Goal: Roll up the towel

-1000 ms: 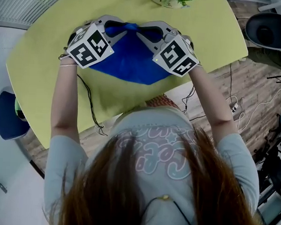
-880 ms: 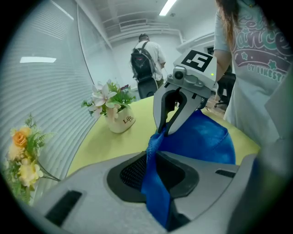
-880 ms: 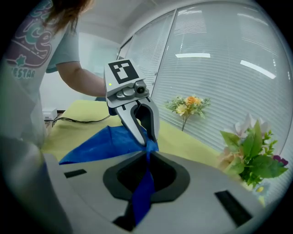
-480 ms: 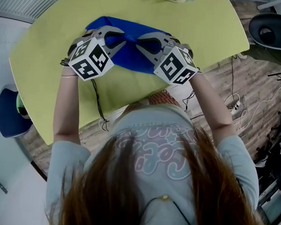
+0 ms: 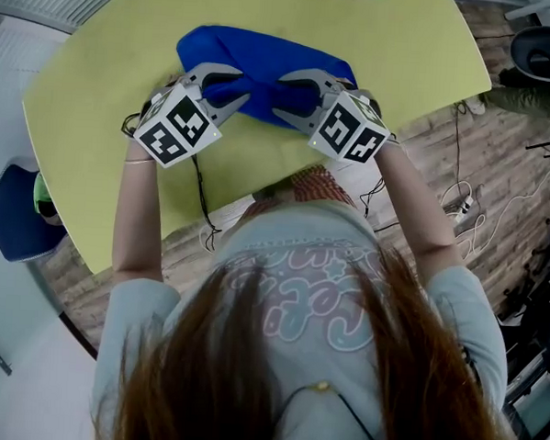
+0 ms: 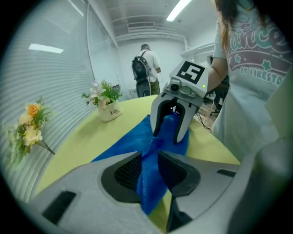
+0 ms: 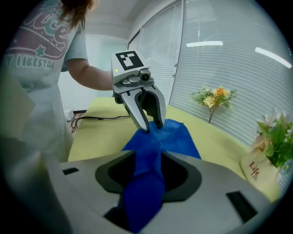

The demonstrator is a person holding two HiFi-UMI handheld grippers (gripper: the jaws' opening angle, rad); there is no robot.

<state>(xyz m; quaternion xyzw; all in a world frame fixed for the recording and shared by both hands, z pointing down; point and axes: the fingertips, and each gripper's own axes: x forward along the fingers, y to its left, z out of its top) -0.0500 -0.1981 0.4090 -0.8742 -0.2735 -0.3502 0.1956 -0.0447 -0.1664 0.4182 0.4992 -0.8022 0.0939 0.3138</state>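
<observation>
A blue towel [image 5: 265,58] lies crumpled on the yellow-green table [image 5: 106,114], stretching away from me. My left gripper [image 5: 241,84] is at its near edge, shut on a bunched fold that fills the narrow gap between its pads [image 6: 149,171]. My right gripper [image 5: 280,91] faces it from the right. Its jaws have just been opening and now stand wide. The towel [image 7: 178,141] droops between them with dark gaps on both sides [image 7: 149,176]. The two grippers' tips nearly meet over the same fold [image 6: 169,135] [image 7: 153,126].
A white vase of flowers [image 6: 109,109] stands at the table's far end, and a second bunch of flowers [image 7: 213,98] stands by the blinds. A black cable [image 5: 198,192] runs over the table's near edge. A blue chair [image 5: 13,219] is at the left. A person with a backpack [image 6: 145,68] stands far off.
The towel, first held up and hanging toward me between the grippers, now lies on the table beyond them. Both grippers have drawn back toward me.
</observation>
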